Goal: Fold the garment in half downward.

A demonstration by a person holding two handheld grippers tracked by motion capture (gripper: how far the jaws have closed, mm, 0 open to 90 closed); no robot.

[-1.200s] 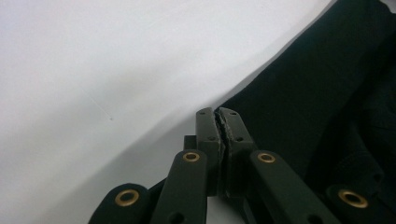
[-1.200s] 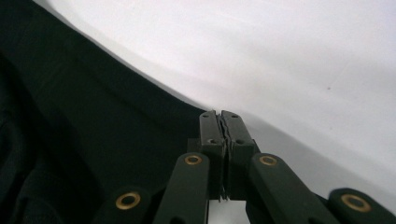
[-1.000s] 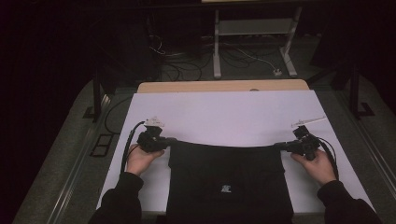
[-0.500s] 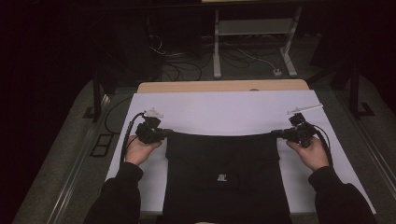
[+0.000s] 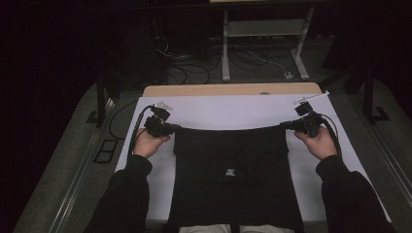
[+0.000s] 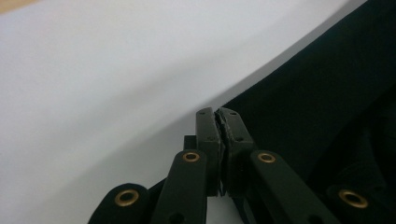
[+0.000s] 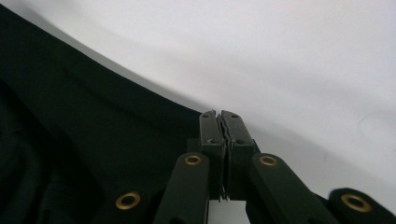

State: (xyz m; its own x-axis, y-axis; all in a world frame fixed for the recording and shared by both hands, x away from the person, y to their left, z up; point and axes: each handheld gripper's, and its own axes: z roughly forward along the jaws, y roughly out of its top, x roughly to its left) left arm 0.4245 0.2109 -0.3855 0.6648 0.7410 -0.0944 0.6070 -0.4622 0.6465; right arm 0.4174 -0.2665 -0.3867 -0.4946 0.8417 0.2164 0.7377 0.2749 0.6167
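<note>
Both forearms reach forward, spread wide. The left gripper (image 5: 170,127) and right gripper (image 5: 287,126) each pinch a far corner of the black garment (image 5: 233,160), stretched taut between them over the white sheet (image 5: 228,109). Its small white label (image 5: 231,172) is unreadable.

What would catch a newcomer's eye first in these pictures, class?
A black garment lies spread on the white table cover, its far edge pulled taut. The left hand-held gripper pinches one far corner and the right hand-held gripper pinches the other, both shut on the cloth.
</note>
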